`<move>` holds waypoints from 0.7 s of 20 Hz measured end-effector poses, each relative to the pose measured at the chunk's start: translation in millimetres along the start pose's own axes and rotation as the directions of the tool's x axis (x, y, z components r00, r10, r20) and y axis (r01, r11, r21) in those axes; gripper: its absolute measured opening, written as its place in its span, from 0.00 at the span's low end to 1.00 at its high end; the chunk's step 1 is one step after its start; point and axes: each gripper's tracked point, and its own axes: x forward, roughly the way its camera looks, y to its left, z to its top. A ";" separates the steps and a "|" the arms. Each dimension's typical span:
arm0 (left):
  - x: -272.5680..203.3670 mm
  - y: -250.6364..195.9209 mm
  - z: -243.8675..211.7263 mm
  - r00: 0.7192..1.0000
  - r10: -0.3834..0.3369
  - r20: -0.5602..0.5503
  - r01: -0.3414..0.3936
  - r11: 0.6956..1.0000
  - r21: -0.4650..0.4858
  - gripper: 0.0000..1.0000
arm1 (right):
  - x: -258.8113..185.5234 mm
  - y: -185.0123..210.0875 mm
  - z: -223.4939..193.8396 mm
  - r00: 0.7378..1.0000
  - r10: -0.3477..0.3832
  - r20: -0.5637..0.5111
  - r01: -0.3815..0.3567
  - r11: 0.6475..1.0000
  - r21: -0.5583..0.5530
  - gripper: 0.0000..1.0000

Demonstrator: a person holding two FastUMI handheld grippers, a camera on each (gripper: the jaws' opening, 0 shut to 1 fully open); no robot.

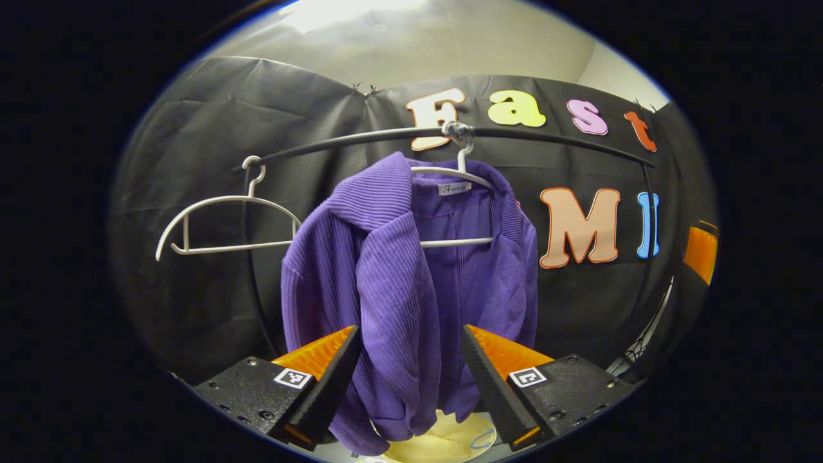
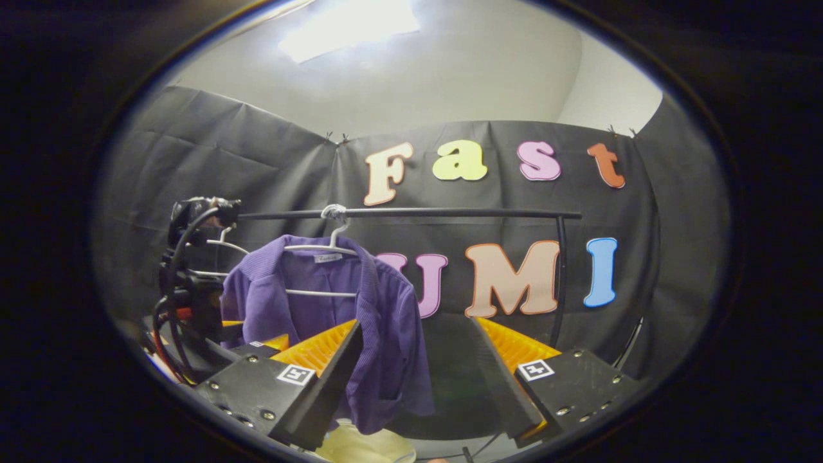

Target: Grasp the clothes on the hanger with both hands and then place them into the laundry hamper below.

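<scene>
A purple ribbed jacket (image 1: pixel 411 270) hangs on a white hanger (image 1: pixel 460 170) from a black rail (image 1: pixel 347 140). My left gripper (image 1: pixel 410 329) is open just in front of it, and the jacket's front panel shows between the two fingers without either pressing on it. Below the hem lies the cream rim of the hamper (image 1: pixel 450 444). In the right gripper view the jacket (image 2: pixel 386 321) hangs left of centre. My right gripper (image 2: pixel 418 321) is open and farther back, level with the jacket's right sleeve. The hamper (image 2: pixel 360 448) peeks in at the bottom.
An empty white hanger (image 1: pixel 218 222) hangs on the rail to the jacket's left. The rail's right upright (image 2: pixel 560 283) stands beside the black cloth wall. The left gripper's housing and cables (image 2: pixel 189 283) sit left of the jacket in the right gripper view.
</scene>
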 end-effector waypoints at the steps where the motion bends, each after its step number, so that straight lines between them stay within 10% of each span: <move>1: 6.3 1.2 -2.0 1.000 -0.003 -0.001 0.003 1.000 0.002 0.92 | 2.3 0.0 -1.5 1.000 -0.008 -0.001 0.008 1.000 -0.002 0.99; 8: 43.1 17.1 -6.0 1.000 -0.004 0.018 0.003 1.000 0.020 0.84 | 32.1 19.3 -13.5 0.999 -0.038 -0.007 0.038 0.999 0.002 0.99; 14: 58.6 18.3 -9.8 0.997 -0.073 0.006 0.073 0.997 0.018 0.31 | 48.8 38.9 -27.5 0.999 -0.024 -0.025 0.025 0.999 0.024 0.99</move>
